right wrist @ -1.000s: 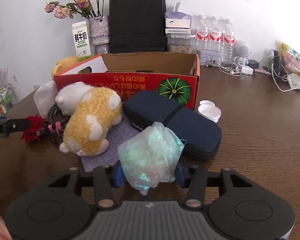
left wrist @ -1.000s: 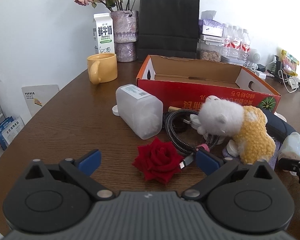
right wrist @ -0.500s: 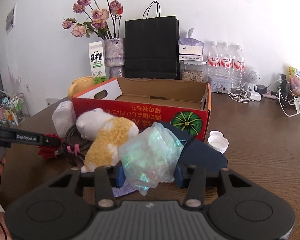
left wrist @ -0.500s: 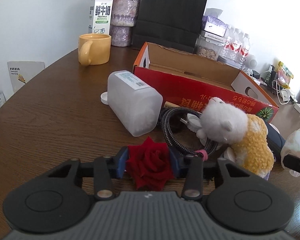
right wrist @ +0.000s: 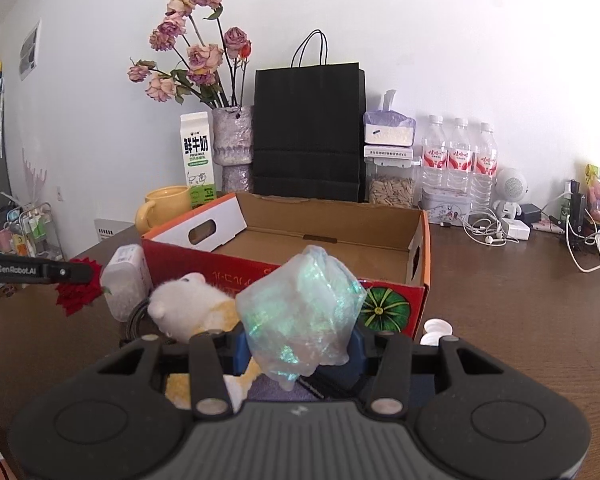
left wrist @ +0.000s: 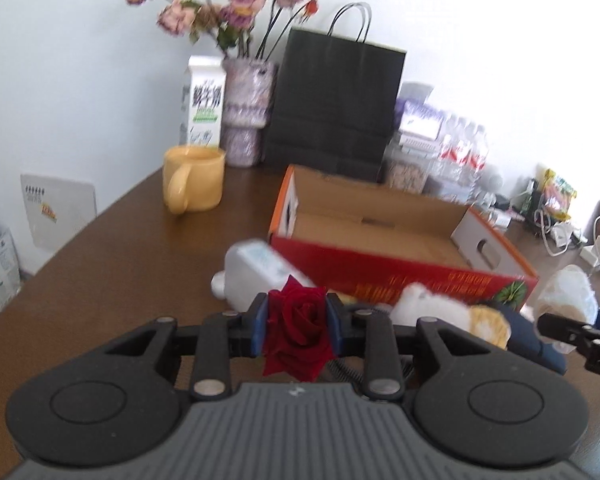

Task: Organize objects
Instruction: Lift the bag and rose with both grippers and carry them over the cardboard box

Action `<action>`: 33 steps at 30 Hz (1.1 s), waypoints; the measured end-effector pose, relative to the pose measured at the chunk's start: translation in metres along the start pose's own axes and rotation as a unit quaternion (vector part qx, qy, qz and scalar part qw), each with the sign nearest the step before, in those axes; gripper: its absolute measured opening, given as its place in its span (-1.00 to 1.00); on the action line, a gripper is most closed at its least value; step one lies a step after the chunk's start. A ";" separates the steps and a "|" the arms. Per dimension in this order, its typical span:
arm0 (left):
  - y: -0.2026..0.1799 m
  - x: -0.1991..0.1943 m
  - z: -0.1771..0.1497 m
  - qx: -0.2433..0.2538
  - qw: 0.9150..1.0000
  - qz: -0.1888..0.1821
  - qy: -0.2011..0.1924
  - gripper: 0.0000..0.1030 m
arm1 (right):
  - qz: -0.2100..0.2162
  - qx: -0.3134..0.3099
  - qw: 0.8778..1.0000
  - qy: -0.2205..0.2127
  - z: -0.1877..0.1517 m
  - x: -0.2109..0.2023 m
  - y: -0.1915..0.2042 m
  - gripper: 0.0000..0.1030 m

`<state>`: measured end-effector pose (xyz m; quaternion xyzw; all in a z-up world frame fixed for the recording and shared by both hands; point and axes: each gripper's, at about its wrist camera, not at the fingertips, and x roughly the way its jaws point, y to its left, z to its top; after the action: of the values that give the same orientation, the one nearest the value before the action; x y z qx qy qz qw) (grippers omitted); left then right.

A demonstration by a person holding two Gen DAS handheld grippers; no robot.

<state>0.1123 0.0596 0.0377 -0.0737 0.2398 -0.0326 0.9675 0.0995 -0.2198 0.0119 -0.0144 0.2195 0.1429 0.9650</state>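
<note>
left gripper [left wrist: 297,326] clamps the soft, crushable rose [left wrist: 298,330] by its bloom; right gripper [right wrist: 298,346] pinches the light, crinkly bag [right wrist: 300,312].

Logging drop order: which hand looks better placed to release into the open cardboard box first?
Probably right. Its tongs hold the crinkled iridescent plastic bag directly before the red cardboard box. The left tongs, holding the red rose, sit off its left corner.
</note>
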 end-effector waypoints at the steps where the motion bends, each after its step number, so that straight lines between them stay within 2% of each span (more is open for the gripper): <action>1: -0.003 0.000 0.005 0.002 1.000 -0.004 -0.008 -0.41 | 0.001 0.002 1.000 -0.004 0.003 0.002 -0.001 -0.13; 8: -0.046 0.012 0.042 0.030 0.997 -0.044 -0.064 -0.41 | -0.006 -0.003 1.000 -0.030 0.032 0.024 0.000 -0.12; 14: -0.077 0.038 0.061 0.039 0.995 -0.055 -0.077 -0.41 | -0.009 0.000 0.999 -0.041 0.057 0.052 0.000 -0.12; 24: -0.093 0.100 0.077 0.027 0.997 -0.021 -0.071 -0.41 | -0.032 0.014 0.999 -0.018 0.082 0.121 -0.006 -0.12; 30: -0.085 0.148 0.076 0.006 0.999 0.031 -0.041 -0.41 | -0.047 0.033 0.998 0.012 0.079 0.159 -0.012 -0.11; 33: -0.083 0.159 0.072 0.009 0.999 0.029 -0.021 -0.39 | -0.050 0.025 0.998 0.028 0.071 0.169 -0.009 -0.08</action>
<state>0.2843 -0.0289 0.0407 -0.0583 0.2216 -0.0050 0.9734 0.2775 -0.1769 0.0032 -0.0056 0.2491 0.0888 0.9644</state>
